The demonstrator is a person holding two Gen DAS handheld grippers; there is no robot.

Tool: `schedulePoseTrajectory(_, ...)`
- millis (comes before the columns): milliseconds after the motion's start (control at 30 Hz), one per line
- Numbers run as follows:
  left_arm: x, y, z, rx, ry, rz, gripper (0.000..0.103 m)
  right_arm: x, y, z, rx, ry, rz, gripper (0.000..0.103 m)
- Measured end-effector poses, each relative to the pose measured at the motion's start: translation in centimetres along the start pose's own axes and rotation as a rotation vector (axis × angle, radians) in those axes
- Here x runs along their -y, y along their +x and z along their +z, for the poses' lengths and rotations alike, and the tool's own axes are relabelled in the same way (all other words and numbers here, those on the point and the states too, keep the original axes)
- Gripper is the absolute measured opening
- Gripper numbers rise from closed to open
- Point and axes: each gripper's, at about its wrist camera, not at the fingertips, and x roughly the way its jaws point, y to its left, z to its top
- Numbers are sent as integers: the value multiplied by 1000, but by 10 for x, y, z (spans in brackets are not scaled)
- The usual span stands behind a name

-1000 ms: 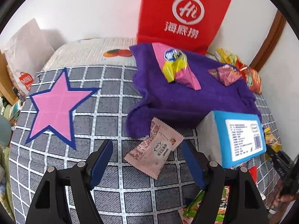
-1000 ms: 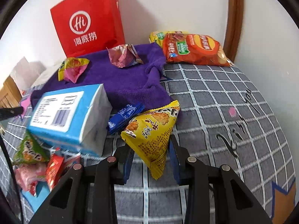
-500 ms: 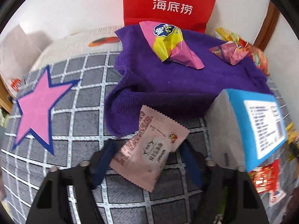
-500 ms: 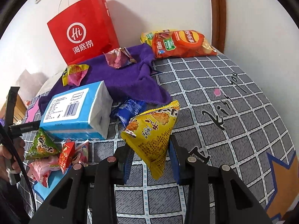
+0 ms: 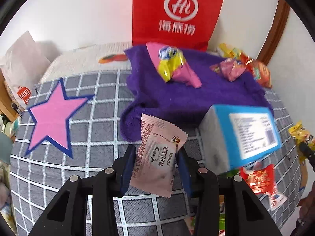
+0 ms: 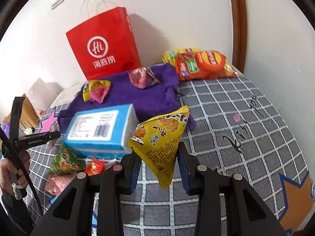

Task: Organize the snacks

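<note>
My left gripper (image 5: 156,169) is shut on a pale pink snack packet (image 5: 157,155) and holds it above the grey checked cover. My right gripper (image 6: 160,169) is shut on a yellow triangular snack bag (image 6: 162,139), lifted clear of the cover. A purple towel (image 5: 177,102) lies ahead in the left wrist view, with a pink-and-yellow snack (image 5: 175,66) and a crinkled pink snack (image 5: 228,68) on it. The towel (image 6: 137,96) shows in the right wrist view too.
A blue tissue pack (image 5: 244,133) lies right of the left gripper. A red paper bag (image 5: 177,13) stands against the wall. Orange chip bags (image 6: 202,64) sit at the back right. Small green, red and pink snacks (image 6: 65,161) lie near the person's left hand (image 6: 11,171).
My left gripper closed on the pale pink packet and lifted it. My right gripper, still holding the yellow bag, rose and pulled back from the tissue pack.
</note>
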Motion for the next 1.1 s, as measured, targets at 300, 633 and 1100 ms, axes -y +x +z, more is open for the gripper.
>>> schedulePoseTrajectory(300,22,-45,46,124,45,17,40,-34,6,55,37,-82,-2,35)
schedulePoseTrajectory(633,42,-58,104,196,29,-19,40,-72,10,132,130,-109,54,35)
schedulePoseTrajectory(1100,47,-31,152,216,3,-70,40,-77,54,186,139,-62,85,35)
